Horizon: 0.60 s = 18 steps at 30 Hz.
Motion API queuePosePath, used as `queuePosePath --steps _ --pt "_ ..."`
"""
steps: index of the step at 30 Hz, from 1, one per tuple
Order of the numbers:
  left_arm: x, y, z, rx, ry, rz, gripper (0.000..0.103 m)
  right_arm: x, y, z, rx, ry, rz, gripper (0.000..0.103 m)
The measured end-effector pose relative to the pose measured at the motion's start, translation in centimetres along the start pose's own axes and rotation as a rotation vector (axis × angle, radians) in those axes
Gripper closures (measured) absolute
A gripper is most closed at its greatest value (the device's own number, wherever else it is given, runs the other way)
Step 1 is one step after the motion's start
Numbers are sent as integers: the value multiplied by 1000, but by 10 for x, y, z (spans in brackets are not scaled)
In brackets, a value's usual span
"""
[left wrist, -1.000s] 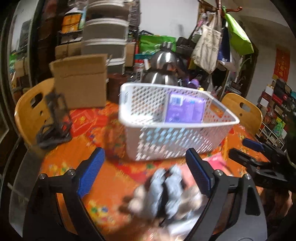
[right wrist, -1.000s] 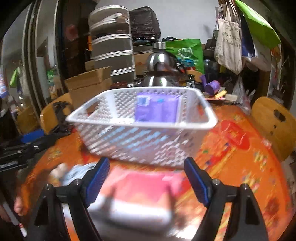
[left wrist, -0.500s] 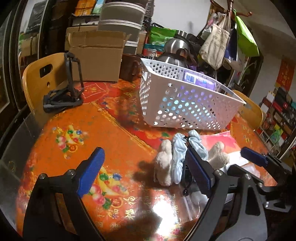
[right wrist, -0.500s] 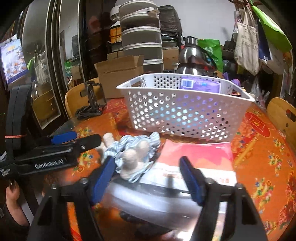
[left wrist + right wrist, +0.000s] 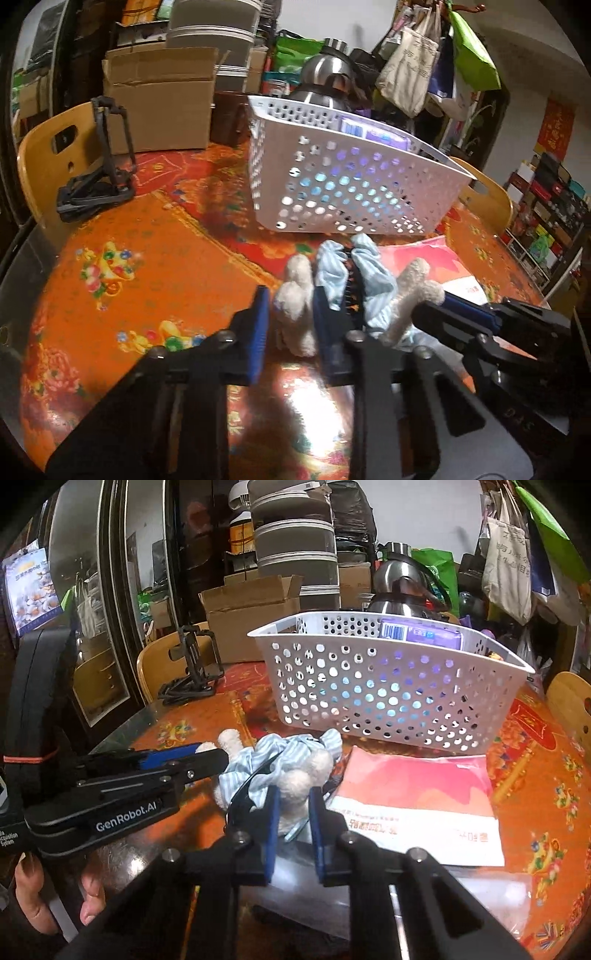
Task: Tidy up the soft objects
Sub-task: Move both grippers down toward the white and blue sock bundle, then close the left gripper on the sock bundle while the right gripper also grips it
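Observation:
A small plush toy with white fluffy limbs and a blue striped garment lies on the orange tablecloth in front of a white perforated basket. My left gripper is closing, its blue pads pressing one white limb on the toy's left side. My right gripper is closing too, its pads squeezing another white limb of the toy. Each gripper shows in the other's view: the right gripper and the left gripper. A purple packet stands in the basket.
A pink and white packet lies flat right of the toy, partly over a clear plastic sheet. A black folding stand, a cardboard box and a steel kettle sit behind. Wooden chairs ring the table. A person's hand holds the left gripper.
Both grippers came down to the plush toy. Their jaws went from wide apart to narrow, each now pinching a white limb.

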State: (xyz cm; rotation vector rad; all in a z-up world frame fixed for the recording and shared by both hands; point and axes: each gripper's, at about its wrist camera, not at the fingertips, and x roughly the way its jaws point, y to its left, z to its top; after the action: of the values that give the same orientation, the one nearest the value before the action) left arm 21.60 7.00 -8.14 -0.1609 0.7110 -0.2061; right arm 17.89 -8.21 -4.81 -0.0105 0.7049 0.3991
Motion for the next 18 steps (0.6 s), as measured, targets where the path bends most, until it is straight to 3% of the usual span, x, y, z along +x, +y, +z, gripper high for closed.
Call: queuePosePath --steps 18 --pt "-26 -12 -6 24 -88 -44 91 -21 -17 -3 3 -68 79 94"
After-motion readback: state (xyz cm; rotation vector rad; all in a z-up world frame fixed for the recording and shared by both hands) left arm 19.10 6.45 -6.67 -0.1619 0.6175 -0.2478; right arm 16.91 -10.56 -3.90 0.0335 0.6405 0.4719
